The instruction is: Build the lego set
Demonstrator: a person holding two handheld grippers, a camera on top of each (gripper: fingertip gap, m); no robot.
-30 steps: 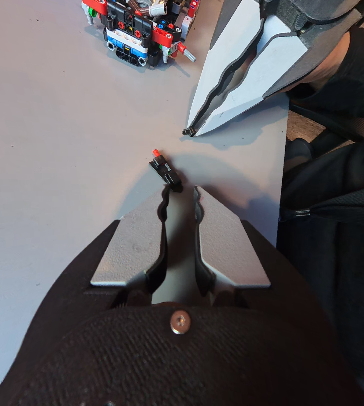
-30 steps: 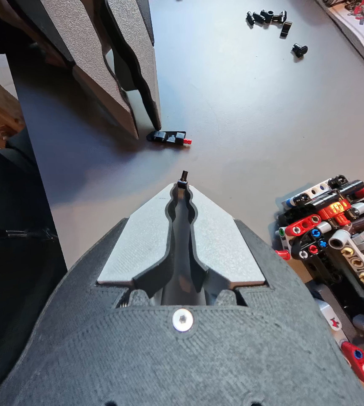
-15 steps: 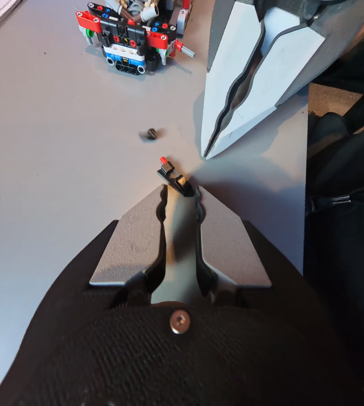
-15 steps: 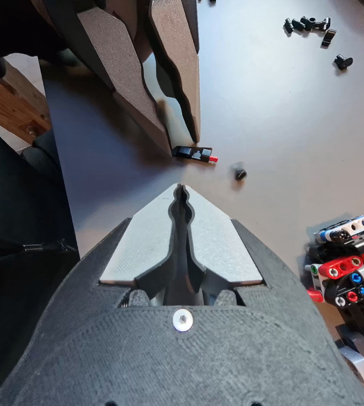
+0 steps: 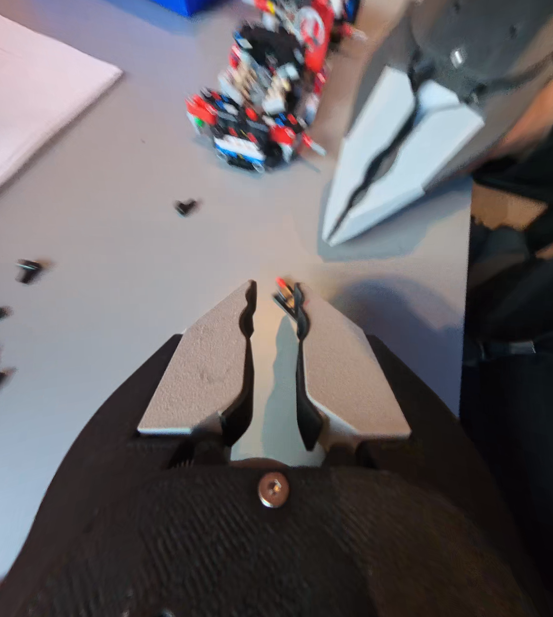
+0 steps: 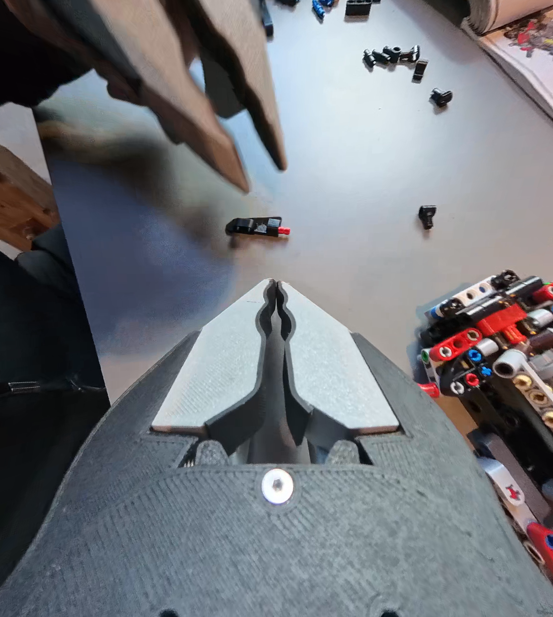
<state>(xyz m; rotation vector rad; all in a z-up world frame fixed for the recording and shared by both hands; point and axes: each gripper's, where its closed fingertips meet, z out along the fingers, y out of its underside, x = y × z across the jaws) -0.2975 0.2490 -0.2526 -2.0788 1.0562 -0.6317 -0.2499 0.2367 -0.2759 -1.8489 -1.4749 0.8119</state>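
Lego model (image 6: 515,350), partly built in red, black and grey, sits on the grey table (image 6: 352,167) beside the right gripper (image 6: 275,283), whose jaws are clenched on nothing. A small black piece with a red pin (image 6: 255,227) lies near the table's edge, under the released left gripper (image 5: 275,288). A clumsy pinch there could likely flick it off the edge. A loose black connector (image 6: 427,215) lies well apart.

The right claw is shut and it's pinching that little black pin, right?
Not quite. The right claw is shut, but it is empty. The right wrist view shows the little black pin lying loose on the table, off to the side of the claw.
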